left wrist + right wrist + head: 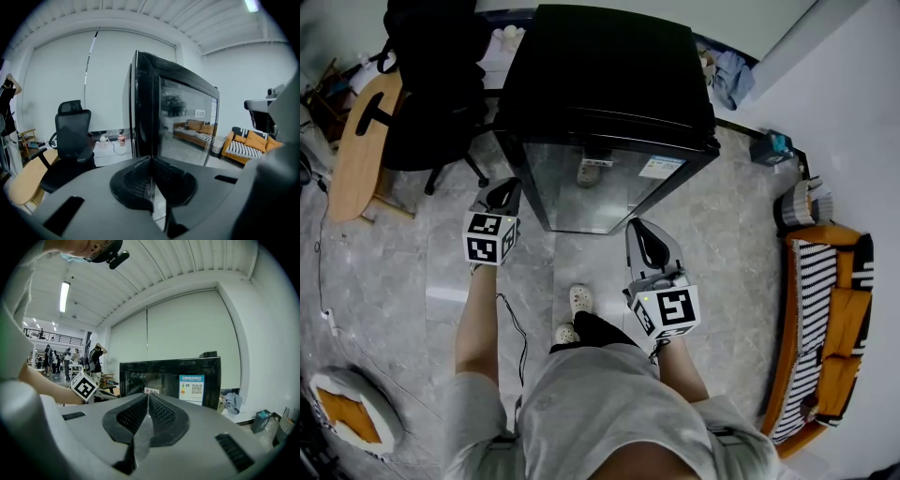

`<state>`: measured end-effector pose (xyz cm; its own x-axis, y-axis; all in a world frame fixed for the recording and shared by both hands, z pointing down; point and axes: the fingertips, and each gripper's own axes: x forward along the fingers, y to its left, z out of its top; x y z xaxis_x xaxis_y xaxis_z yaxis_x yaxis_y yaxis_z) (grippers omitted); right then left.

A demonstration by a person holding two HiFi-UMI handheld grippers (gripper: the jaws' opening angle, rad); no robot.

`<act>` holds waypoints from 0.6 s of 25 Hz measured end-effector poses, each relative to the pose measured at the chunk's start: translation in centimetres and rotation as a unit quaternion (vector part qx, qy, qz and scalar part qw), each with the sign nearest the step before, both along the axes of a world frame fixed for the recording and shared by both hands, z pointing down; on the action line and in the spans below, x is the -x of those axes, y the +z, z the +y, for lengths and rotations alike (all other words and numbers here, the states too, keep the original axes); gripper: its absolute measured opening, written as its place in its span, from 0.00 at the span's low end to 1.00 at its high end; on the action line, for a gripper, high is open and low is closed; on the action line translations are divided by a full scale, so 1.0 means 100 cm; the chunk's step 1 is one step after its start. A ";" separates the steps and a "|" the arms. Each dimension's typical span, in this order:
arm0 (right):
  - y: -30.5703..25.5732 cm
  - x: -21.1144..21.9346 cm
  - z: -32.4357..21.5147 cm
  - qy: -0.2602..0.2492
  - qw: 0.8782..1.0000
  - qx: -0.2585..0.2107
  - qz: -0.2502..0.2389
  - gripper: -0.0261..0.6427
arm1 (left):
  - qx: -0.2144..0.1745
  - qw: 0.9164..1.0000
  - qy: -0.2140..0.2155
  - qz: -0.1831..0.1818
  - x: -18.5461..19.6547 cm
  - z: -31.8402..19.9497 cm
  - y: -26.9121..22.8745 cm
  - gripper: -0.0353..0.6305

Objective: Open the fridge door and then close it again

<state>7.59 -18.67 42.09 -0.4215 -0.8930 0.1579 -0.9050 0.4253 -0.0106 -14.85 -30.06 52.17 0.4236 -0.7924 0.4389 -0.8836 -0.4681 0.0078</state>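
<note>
The fridge stands right in front of me, a low black box on the pale tiled floor. Its glass door faces me, and from the head view it looks to lie against the cabinet. I can't tell if it is a hair ajar. There's a blue-and-white sticker in the door's upper corner, clear in the right gripper view.

My left gripper is up at the door's left edge, just beside the front corner. The left gripper view shows that dark edge rising straight ahead of the tips. The jaws are clenched, pad against pad, with nothing between them. Whether the tips touch the door I can't make out.

My right gripper hangs in front of the door's right half, pointing at the glass but apart from it. Its jaws are pressed together too, and empty.

Off to the left there's a black office chair beside a wooden table. An orange sofa with a striped cushion runs along the right wall, well apart from the fridge. My shoes are planted on the floor between the two grippers.
</note>
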 end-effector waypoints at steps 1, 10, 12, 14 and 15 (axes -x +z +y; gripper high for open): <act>0.000 0.000 0.001 0.000 1.000 0.000 -0.001 0.08 | -0.005 1.000 0.003 0.000 -0.003 0.004 -0.003 0.08; -0.008 0.001 0.012 -0.002 1.000 -0.005 0.001 0.08 | -0.057 0.998 0.022 0.028 -0.023 0.057 -0.043 0.08; -0.012 0.000 0.016 0.000 1.000 -0.009 0.000 0.08 | -0.068 0.997 0.023 0.032 -0.027 0.072 -0.053 0.08; -0.016 -0.001 0.021 0.002 1.000 -0.014 0.000 0.08 | -0.078 0.996 0.025 0.032 -0.030 0.086 -0.061 0.08; -0.018 -0.001 0.023 0.004 1.000 -0.017 0.000 0.08 | -0.082 0.996 0.026 0.033 -0.031 0.092 -0.065 0.08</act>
<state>7.67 -16.37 40.26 -0.4151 -0.9008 0.1278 -0.9080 0.4189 0.0028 -11.80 -20.83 45.64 0.4904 -0.8271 0.2746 -0.8579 -0.5137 -0.0152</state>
